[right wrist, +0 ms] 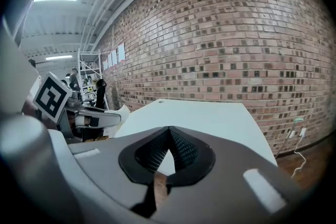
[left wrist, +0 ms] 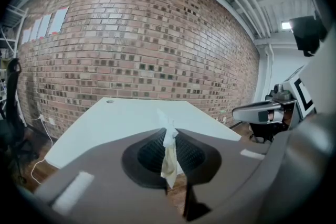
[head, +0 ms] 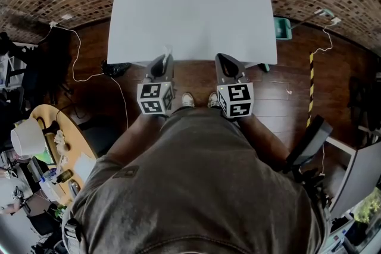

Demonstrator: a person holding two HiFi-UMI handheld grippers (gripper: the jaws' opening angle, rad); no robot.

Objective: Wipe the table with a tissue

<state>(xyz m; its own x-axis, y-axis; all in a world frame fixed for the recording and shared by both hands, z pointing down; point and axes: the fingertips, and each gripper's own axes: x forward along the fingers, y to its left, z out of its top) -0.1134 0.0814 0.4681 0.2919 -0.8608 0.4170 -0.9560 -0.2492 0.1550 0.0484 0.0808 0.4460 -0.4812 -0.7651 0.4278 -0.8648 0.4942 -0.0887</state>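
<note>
The left tool [left wrist: 169, 134] is pinched tight on a strip of tissue [left wrist: 169, 157], which hangs at the centre of its view, by the near edge of the white bench [head: 190, 9]. The right tool [right wrist: 168, 132] is closed with nothing between its jaws.

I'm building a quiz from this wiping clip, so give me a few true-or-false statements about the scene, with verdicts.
1. The left tongs are shut on a tissue. True.
2. The right tongs hold a tissue too. False: they are shut with nothing between them.
3. The tissue is pressed flat on the table. False: it hangs in the air by the table's near edge.
4. A brick wall stands behind the table. True.
</note>
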